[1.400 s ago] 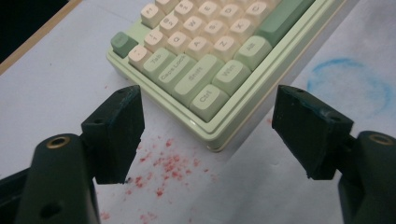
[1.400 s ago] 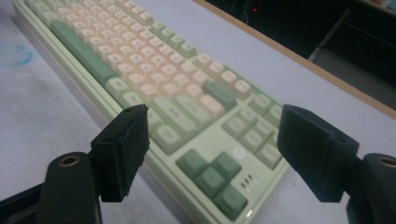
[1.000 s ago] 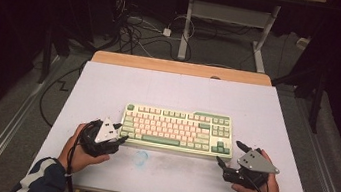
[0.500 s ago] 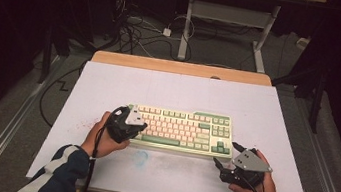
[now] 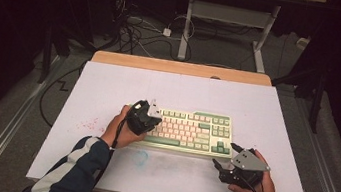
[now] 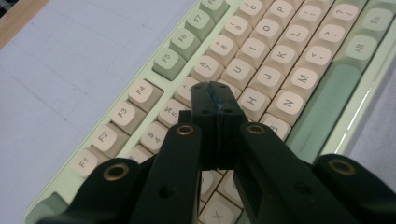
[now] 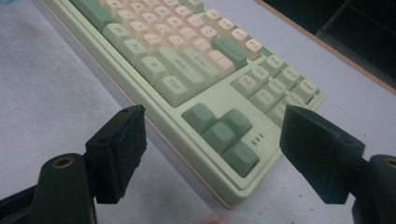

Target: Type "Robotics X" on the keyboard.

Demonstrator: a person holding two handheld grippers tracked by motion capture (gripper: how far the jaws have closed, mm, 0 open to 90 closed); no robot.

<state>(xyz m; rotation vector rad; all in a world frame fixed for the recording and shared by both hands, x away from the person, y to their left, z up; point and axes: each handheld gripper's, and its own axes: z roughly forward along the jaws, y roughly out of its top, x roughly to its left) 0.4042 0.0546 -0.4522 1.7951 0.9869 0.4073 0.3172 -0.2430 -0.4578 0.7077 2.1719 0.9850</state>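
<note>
Keyboard [image 5: 188,131]: left claw [image 6: 215,95] has just closed empty and moved over its left-of-centre keys — poised to press; right claw [image 7: 212,154] apart.

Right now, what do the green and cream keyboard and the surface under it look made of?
The green and cream keyboard: likely moulded plastic, matte keycaps with printed legends, its case edge slightly glossy. The pale lilac table cover: seemingly a thin matte sheet, paper or vinyl, stained red and blue, over a wooden tabletop with a visible tan edge.

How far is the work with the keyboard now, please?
Done: the left tool is closed with nothing between its jaws and sits over the keyboard, around the keys beside H. In hand: apparently aiming at a key. Left: the press itself; the right tool waits open by the keyboard's near right corner.
</note>
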